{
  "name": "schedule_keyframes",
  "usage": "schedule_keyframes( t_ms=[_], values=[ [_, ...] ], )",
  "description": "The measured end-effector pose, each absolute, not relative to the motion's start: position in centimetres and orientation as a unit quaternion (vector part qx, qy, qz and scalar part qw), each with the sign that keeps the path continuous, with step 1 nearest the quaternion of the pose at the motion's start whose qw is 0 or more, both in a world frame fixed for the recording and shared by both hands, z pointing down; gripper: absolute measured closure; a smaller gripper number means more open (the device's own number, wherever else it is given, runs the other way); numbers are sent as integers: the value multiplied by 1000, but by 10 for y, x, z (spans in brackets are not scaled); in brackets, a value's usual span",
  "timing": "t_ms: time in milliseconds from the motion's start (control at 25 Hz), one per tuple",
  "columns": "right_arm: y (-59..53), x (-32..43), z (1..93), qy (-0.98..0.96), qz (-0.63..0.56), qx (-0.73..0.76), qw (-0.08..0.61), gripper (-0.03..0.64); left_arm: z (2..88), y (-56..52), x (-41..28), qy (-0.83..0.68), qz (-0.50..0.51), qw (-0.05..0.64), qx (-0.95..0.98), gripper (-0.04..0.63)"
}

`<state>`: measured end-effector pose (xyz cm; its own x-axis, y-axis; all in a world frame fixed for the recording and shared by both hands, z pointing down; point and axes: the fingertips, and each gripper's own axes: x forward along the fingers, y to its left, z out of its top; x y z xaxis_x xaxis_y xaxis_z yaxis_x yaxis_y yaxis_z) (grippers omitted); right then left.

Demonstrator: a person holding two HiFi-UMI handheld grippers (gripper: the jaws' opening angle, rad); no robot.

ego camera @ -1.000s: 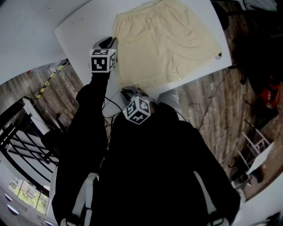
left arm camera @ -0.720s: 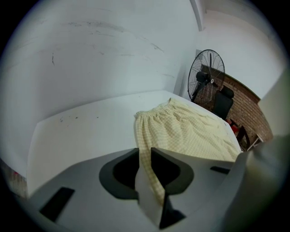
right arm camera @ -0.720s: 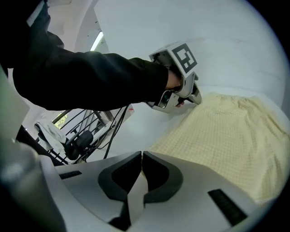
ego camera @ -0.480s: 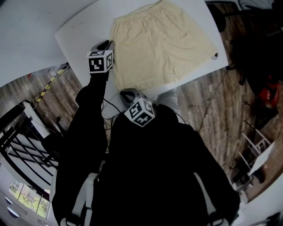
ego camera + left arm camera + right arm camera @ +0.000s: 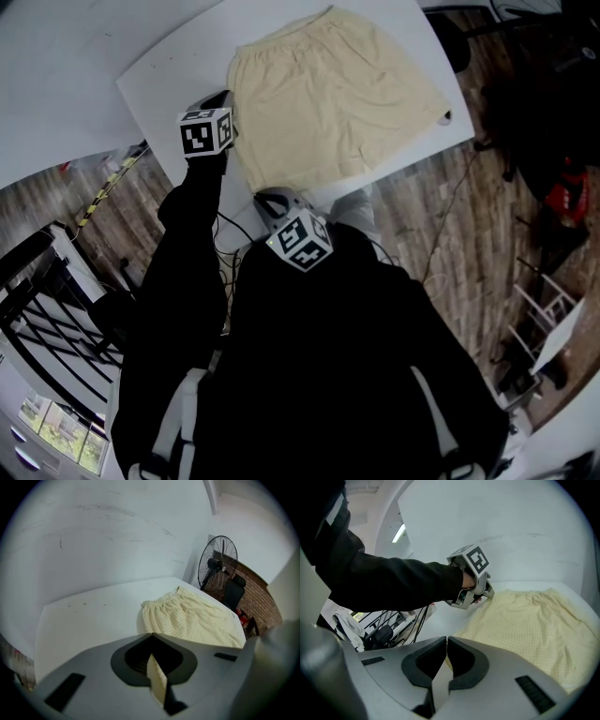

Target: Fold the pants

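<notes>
Cream shorts (image 5: 328, 94) lie flat on a white table (image 5: 159, 56), waistband at the far left. My left gripper (image 5: 223, 97) sits at the shorts' left edge near the waistband corner. In the left gripper view its jaws (image 5: 151, 634) are shut, with a cream strip of fabric pinched between them and the shorts (image 5: 197, 618) spread just ahead. My right gripper (image 5: 270, 198) is at the table's near edge by the leg hem. Its jaws (image 5: 446, 640) are shut too, on a pale strip of cloth. The right gripper view shows the left gripper (image 5: 491, 592) touching the shorts (image 5: 529, 630).
A standing fan (image 5: 217, 564) and a dark chair (image 5: 233, 592) stand beyond the table's far end. Wood floor (image 5: 441, 216) lies to the right of the table, with cables (image 5: 230, 234) below its near edge. A black rack (image 5: 47, 300) stands at the left.
The whole scene has shifted a little left and down in the head view. Both grippers keep their places at the shorts' left edge and hem.
</notes>
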<state>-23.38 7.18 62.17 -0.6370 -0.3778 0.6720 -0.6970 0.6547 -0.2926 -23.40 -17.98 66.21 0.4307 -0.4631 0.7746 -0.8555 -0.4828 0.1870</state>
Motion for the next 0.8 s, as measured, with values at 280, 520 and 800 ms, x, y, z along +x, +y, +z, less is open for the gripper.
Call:
schedule_keyframes(
  t_ms=[280, 520, 800],
  values=[
    [62, -207, 587, -863, 269, 342, 258, 603, 629, -180, -223, -426, 317, 281, 800, 589],
    [55, -176, 565, -859, 263, 371, 235, 603, 603, -182, -202, -431, 301, 268, 807, 589],
    [46, -133, 543, -848, 267, 403, 218, 603, 572, -190, -170, -439, 269, 269, 814, 589]
  ],
)
